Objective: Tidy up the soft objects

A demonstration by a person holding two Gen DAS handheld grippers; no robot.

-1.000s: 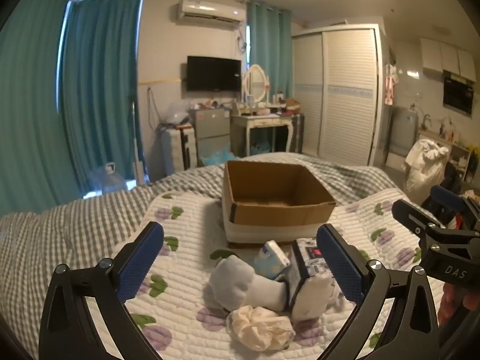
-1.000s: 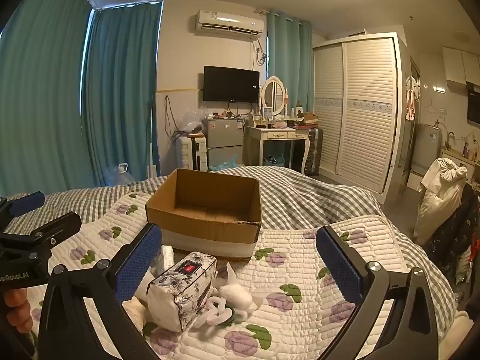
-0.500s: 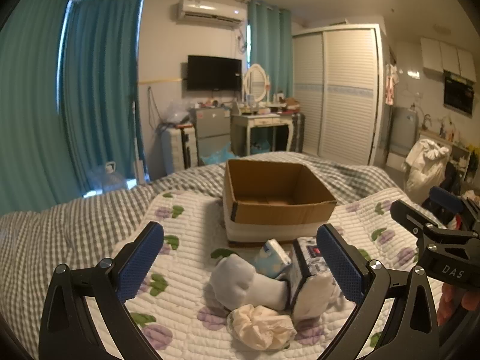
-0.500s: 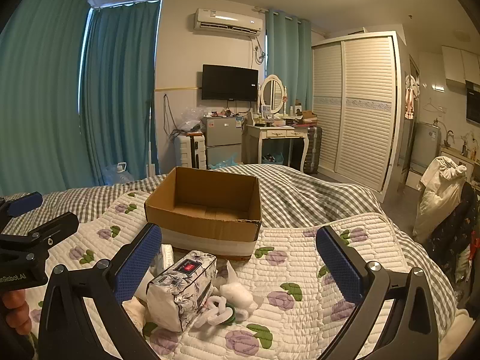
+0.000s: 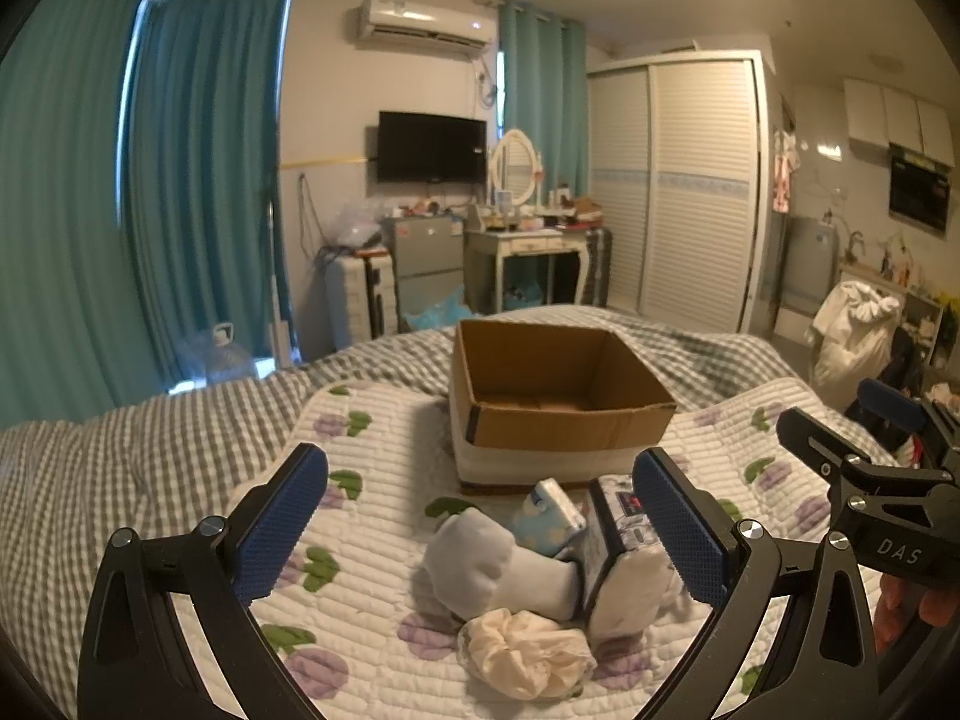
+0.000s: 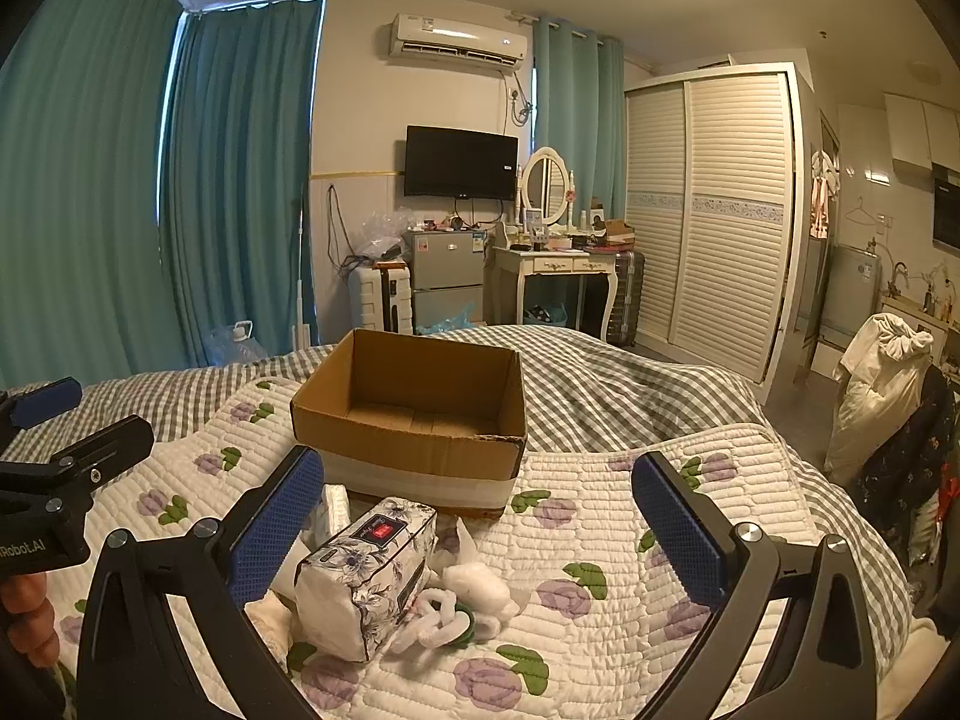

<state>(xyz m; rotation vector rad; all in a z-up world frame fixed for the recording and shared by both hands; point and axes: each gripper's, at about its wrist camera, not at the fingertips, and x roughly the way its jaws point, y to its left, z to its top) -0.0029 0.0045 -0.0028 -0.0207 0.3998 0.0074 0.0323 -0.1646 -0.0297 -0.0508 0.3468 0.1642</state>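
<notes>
An open, empty cardboard box (image 5: 558, 402) (image 6: 414, 408) stands on the quilted floral blanket. In front of it lies a small heap: a grey-white sock (image 5: 498, 570), a cream scrunchie (image 5: 522, 648), a small blue tissue pack (image 5: 549, 516), a floral tissue pack (image 5: 618, 552) (image 6: 366, 570), and a white fluffy toy (image 6: 468, 594). My left gripper (image 5: 480, 528) is open and empty, just above and before the heap. My right gripper (image 6: 480, 528) is open and empty, with the heap at its lower left.
The quilted blanket (image 6: 600, 540) lies over a grey checked bedspread (image 5: 120, 450). Past the bed's far edge are teal curtains, a small fridge (image 6: 447, 276), a dressing table and a louvred wardrobe (image 6: 714, 210). Each gripper shows at the edge of the other's view.
Both grippers have drifted only slightly. The heap and box have not moved.
</notes>
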